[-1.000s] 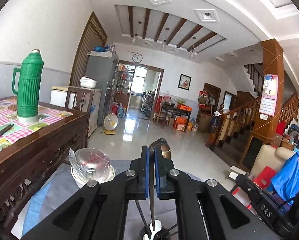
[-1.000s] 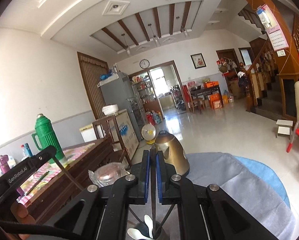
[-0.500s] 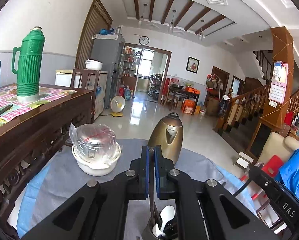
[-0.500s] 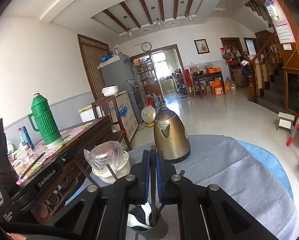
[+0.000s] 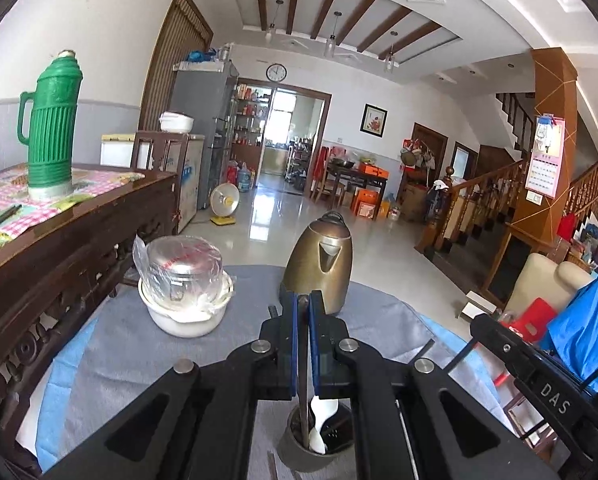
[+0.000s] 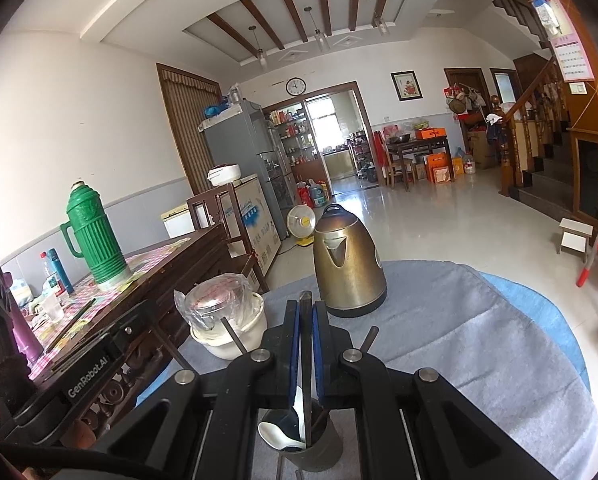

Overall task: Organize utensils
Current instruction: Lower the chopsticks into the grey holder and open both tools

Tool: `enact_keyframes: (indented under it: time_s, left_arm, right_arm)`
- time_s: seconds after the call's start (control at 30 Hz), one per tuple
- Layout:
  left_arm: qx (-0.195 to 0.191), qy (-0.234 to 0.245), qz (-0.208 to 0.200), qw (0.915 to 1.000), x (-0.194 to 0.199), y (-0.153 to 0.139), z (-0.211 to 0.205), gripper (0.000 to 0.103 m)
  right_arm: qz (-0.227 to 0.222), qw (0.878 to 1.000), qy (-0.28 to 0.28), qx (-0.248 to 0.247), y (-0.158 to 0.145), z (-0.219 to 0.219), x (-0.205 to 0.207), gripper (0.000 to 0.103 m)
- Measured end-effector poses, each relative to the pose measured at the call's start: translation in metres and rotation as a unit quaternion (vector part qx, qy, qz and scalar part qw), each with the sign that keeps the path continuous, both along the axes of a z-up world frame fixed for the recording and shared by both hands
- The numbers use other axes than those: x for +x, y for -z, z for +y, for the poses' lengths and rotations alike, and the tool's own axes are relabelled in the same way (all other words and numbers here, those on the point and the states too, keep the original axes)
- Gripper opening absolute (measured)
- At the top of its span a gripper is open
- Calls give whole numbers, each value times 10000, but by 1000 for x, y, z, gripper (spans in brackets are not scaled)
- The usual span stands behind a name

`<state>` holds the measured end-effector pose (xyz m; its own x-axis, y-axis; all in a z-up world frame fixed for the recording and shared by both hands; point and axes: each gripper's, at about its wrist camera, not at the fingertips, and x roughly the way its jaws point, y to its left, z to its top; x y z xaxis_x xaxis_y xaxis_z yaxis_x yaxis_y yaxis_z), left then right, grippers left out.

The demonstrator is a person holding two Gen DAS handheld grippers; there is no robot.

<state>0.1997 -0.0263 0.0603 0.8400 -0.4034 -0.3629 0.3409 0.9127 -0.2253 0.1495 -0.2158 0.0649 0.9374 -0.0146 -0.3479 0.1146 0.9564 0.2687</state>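
Observation:
In the left wrist view my left gripper (image 5: 303, 304) is shut on a thin dark chopstick (image 5: 304, 396). The stick runs down into a dark grey utensil cup (image 5: 299, 456) that holds a white spoon (image 5: 319, 420). In the right wrist view my right gripper (image 6: 305, 308) is shut on another dark chopstick (image 6: 307, 364). Its lower end reaches into the same cup (image 6: 319, 460), beside the white spoon (image 6: 279, 436). Two more stick ends (image 6: 231, 336) rise on either side of the jaws. Both grippers hang just above the cup.
A brass-coloured kettle (image 5: 319, 268) stands behind the cup on the grey tablecloth (image 5: 131, 364). A white bowl with a plastic-wrapped glass lid (image 5: 185, 300) sits to the left. A dark wooden sideboard (image 5: 59, 264) with a green thermos (image 5: 53, 128) borders the left side.
Both grippers have sunk and tipped downward. The cup and white spoon now show fully below the jaws, and the kettle and bowl sit higher in both views.

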Motion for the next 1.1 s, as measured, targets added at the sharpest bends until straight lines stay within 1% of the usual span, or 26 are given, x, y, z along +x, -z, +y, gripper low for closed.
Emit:
enact_keyframes:
  time_s: [0.27,0.47,0.67,0.83,0.93,1.0,1.03,1.07,1.1]
  left_arm:
    - [-38,129,249,9996,-12,5,4,6]
    - [-97,270,483,9984,-23,11,8,6]
    - [-44,402,576,9975,-37,16,11,6]
    - [-2,569,679,9961,-51,22,13,6]
    - [107,608,673,9958,-59,25,15,6]
    - [179,605,652,9959,-66,25,15,6]
    - [202,609,642,9959,-67,26,16,8]
    - [225,618,636,9958,-68,25,16,12]
    - [241,608,622,9959,-70,25,16,17]
  right_arm:
    - [104,9998,-45,172,5,3,-2,6]
    - [177,9996,-91,205,8,7,-3,7]
    - [245,9993,-119,250,12,6,-8,7]
    - [349,9984,-166,416,18,4,-11,8]
    - [410,9976,-205,523,20,3,-12,8]
    - [500,9965,-263,621,20,3,-11,9]
    - [527,9960,-269,663,21,2,-11,12]
    - [547,9956,-263,713,21,1,-13,18]
    - [547,9953,-258,753,22,0,-14,21]
